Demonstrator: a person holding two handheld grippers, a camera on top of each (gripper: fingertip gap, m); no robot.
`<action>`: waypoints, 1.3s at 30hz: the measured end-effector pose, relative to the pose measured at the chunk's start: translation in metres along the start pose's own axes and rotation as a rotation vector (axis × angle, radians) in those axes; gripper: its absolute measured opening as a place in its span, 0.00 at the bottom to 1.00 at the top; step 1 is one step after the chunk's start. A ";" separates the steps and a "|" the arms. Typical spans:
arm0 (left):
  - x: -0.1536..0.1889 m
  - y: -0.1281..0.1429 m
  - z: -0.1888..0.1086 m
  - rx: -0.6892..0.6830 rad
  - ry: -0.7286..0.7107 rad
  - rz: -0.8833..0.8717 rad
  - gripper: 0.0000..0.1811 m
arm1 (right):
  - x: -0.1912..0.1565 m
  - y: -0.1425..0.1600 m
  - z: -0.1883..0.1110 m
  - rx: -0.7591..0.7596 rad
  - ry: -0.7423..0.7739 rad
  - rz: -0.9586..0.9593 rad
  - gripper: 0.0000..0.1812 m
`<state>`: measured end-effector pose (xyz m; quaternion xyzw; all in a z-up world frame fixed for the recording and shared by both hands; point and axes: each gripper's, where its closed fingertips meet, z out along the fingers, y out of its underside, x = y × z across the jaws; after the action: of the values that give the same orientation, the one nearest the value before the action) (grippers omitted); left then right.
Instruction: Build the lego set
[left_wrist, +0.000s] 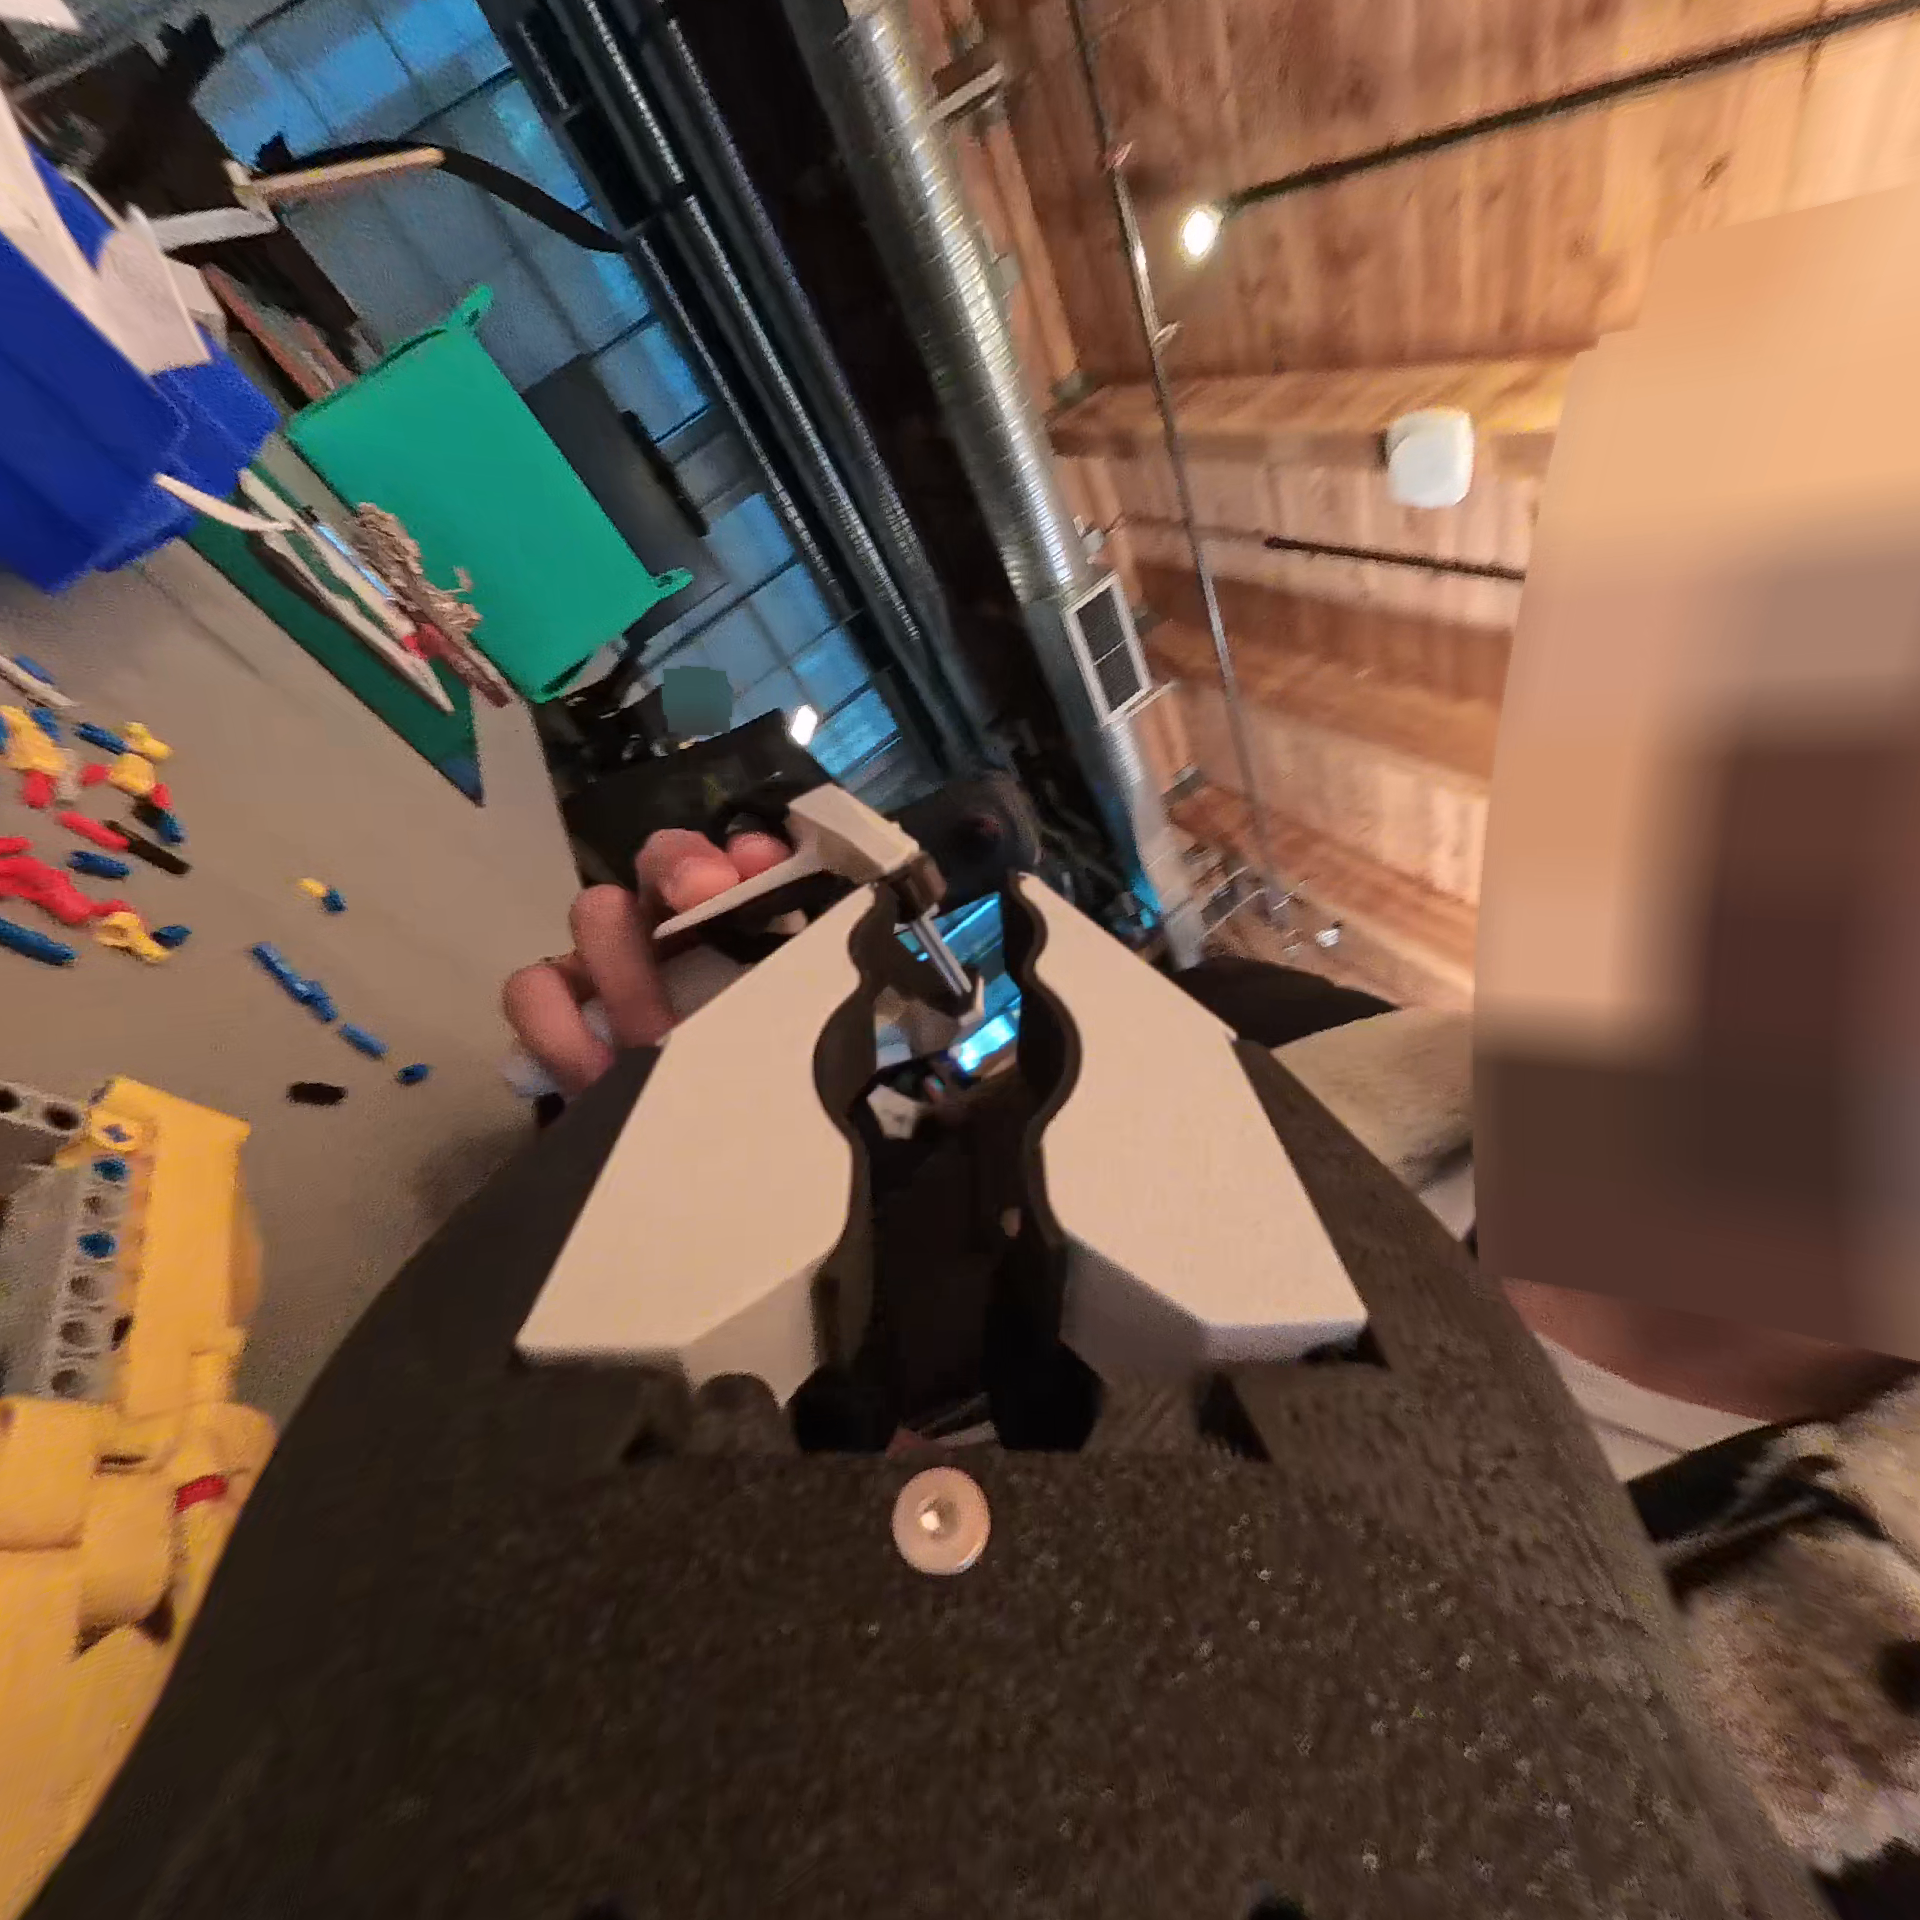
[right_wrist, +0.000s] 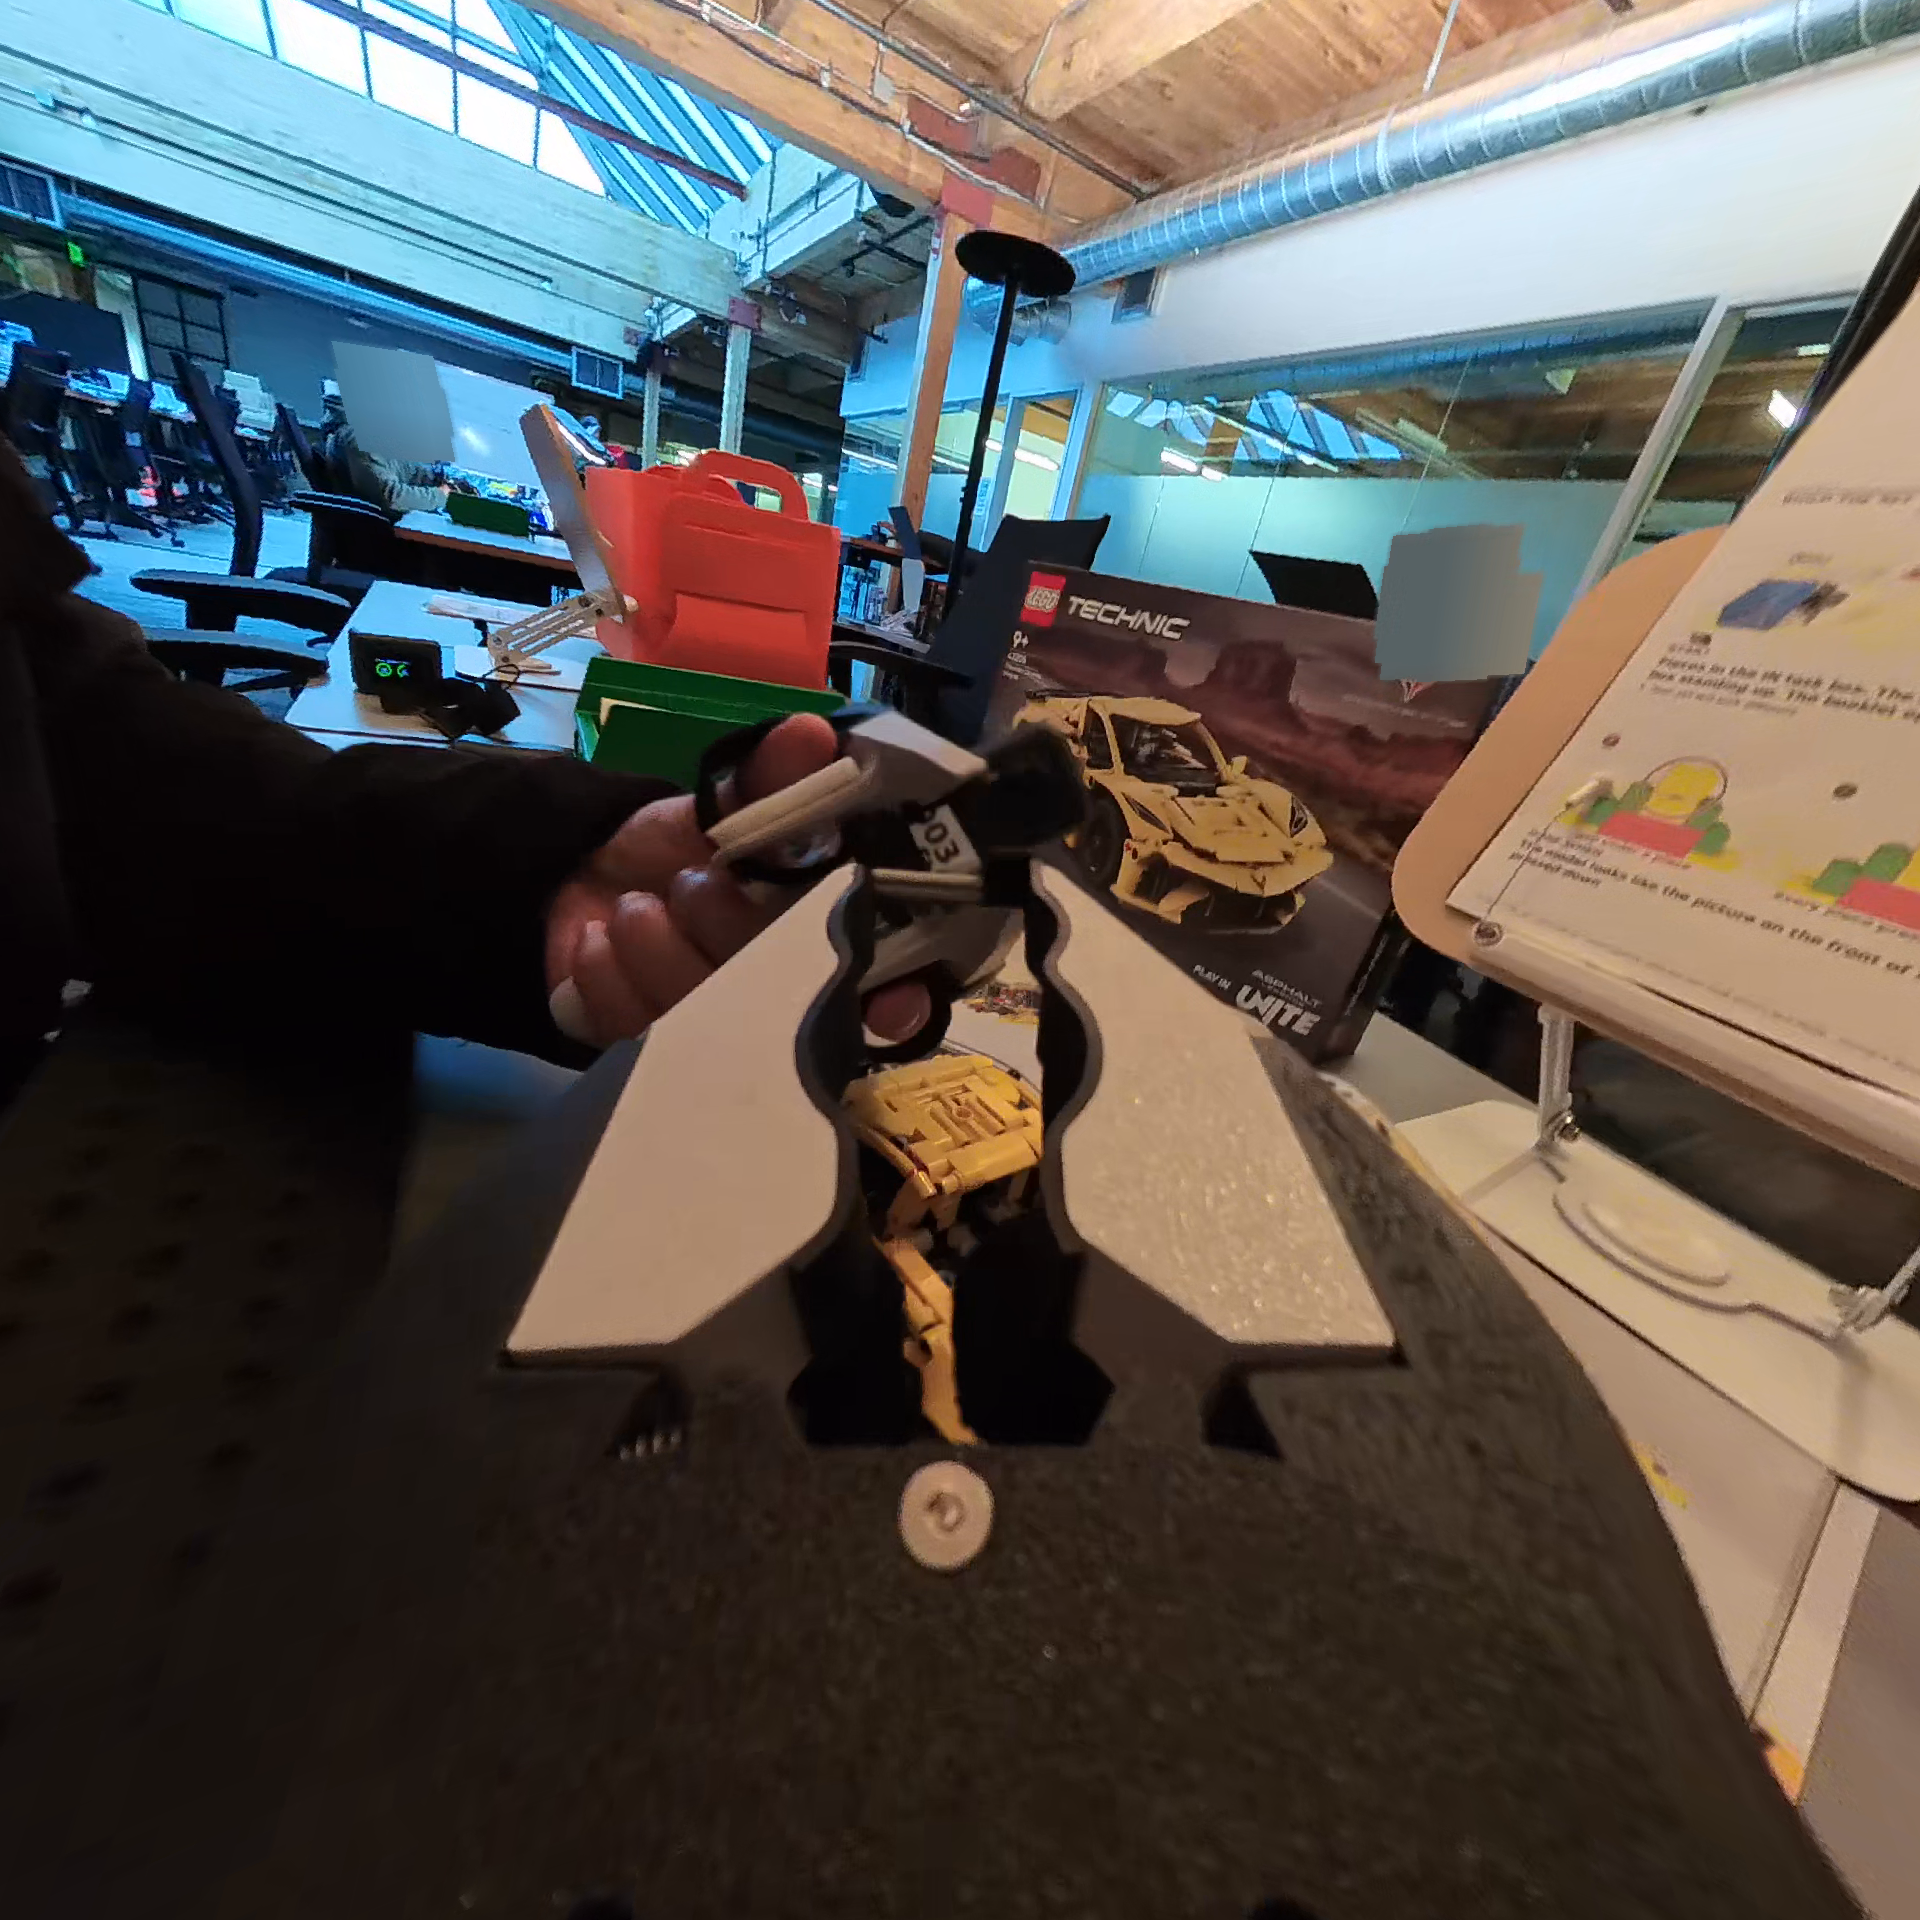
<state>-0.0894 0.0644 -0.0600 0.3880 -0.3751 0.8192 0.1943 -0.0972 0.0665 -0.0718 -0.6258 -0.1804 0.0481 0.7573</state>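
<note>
My left gripper is raised off the table and tilted; its jaws stand a little apart with nothing between them. My right gripper is also slightly open and empty. The two face each other, and each sees the other in a hand just past its fingertips: the right gripper shows in the left wrist view, the left gripper in the right wrist view. A part-built yellow lego car lies on the table below the right gripper; it also shows in the left wrist view. Loose red, blue and yellow pieces lie scattered on the grey table.
The lego box stands behind the car. An instruction sheet on a stand is at the right. A green bin with an orange bag sits at the back; it also shows in the left wrist view, beside a blue bin. The tips of both grippers are at nearly the same place.
</note>
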 end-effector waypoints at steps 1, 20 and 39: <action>-0.001 0.000 0.000 0.004 0.010 -0.024 0.11 | -0.002 -0.002 0.000 0.011 -0.007 -0.014 0.15; -0.017 0.028 -0.006 -0.251 -0.206 0.142 0.04 | -0.018 0.023 0.005 -0.115 -0.042 -0.150 0.21; -0.066 0.015 -0.027 -0.215 -0.523 0.224 0.04 | 0.007 0.079 0.002 -0.571 0.235 -0.509 0.20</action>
<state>-0.0705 0.0731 -0.1295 0.5191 -0.5373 0.6635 0.0397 -0.0794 0.0867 -0.1459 -0.7477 -0.2479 -0.2651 0.5561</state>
